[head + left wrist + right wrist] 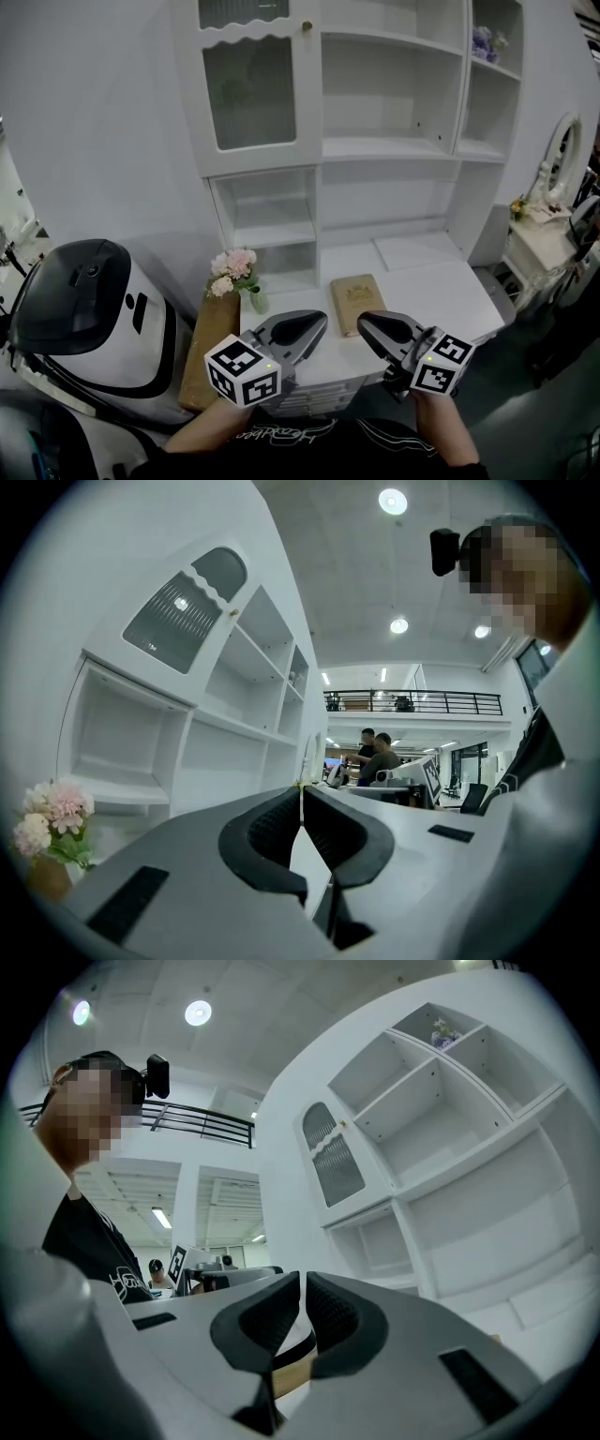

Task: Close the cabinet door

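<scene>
Pink flowers (pixel 232 270) fill a small vase (pixel 256 301) at your left. Your left gripper (pixel 322 322) is closed on nothing. Above it the cabinet door (pixel 251 89), frosted glass in a scalloped white frame, sits flush. Only the head view shows the tan book (pixel 355 300). Your right gripper (pixel 362 323) is also closed and empty.

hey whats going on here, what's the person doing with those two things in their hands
A person stands at a white desk, holding the left tool and the right tool low over its front edge. Both point toward the shelf unit. Each tool has its jaws together and holds nothing. The glass-paned cabinet door at the upper left looks shut against its frame, and neither tool is near it. A tan book lies on the desk, with pink flowers at its left edge.
</scene>
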